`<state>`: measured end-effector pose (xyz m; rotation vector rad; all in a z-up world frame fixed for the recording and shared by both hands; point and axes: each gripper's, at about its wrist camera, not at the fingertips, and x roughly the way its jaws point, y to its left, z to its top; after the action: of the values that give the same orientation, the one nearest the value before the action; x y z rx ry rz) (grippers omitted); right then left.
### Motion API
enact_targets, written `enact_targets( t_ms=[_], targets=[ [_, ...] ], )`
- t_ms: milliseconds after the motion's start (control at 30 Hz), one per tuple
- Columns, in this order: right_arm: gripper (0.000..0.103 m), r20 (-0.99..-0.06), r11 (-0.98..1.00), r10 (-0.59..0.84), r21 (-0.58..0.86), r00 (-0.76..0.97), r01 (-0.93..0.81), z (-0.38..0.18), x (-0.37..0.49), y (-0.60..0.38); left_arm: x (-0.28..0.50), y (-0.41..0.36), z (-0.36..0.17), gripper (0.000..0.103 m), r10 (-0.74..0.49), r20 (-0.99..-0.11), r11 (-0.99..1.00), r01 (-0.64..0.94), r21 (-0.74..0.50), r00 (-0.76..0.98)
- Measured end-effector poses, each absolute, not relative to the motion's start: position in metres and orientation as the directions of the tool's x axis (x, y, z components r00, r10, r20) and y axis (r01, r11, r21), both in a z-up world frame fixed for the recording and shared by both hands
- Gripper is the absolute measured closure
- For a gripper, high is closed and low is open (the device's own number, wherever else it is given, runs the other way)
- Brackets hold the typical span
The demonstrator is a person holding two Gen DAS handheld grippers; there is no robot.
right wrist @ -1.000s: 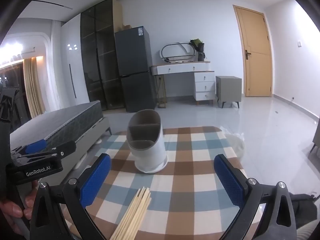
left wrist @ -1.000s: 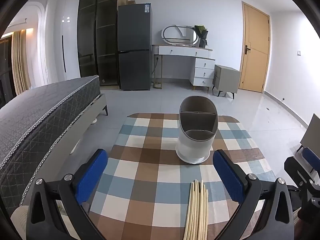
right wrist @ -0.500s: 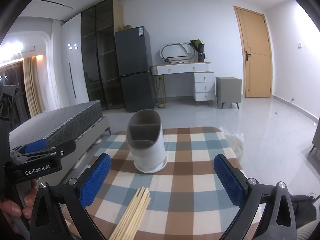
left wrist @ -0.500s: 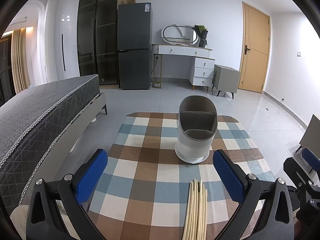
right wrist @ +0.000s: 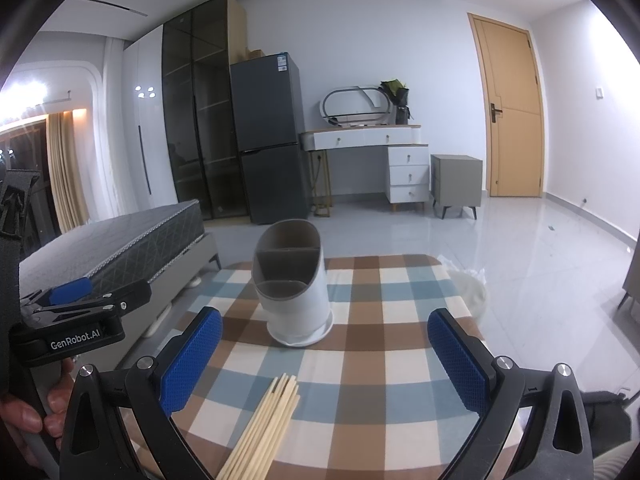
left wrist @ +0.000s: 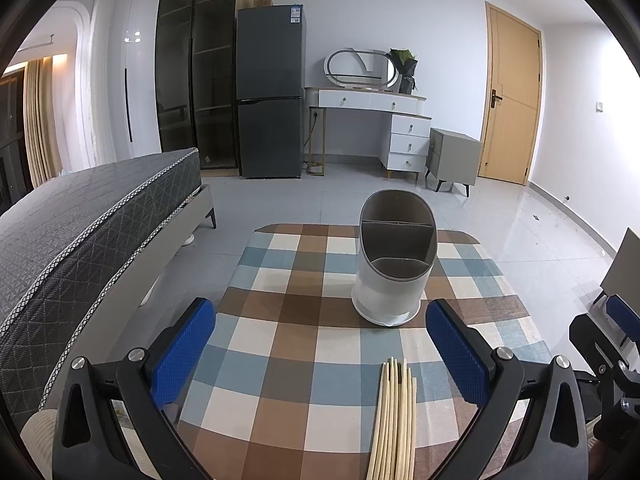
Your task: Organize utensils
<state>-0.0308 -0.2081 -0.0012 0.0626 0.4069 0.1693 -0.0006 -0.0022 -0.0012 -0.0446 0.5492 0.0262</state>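
both grippers have black triangular frames with silver screws and textured blue fingers point(left wrist: 184, 346). the left gripper point(right wrist: 76, 320), at the right-wrist frame's left edge, reads "genrobot.ai" in white.

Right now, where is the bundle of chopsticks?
The chopsticks lie flat on the checked tablecloth, on the near side of the white utensil holder and apart from it. In both wrist views they lie low between the open fingers.

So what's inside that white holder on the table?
The holder shows grey dividers and no utensils; compartment bottoms are hidden. The chopsticks lie on the checked cloth.
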Motion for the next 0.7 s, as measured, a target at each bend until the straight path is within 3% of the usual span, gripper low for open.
enact_targets(
  t_ms=[700],
  targets=[
    [0.000, -0.392, 0.985, 0.171, 0.087, 0.904, -0.148, -0.0030, -0.0292, -0.2104, 0.0010, -0.0034, -0.0046, 0.001, 0.014, -0.527, 0.999, -0.038, -0.034, 0.850]
  ],
)
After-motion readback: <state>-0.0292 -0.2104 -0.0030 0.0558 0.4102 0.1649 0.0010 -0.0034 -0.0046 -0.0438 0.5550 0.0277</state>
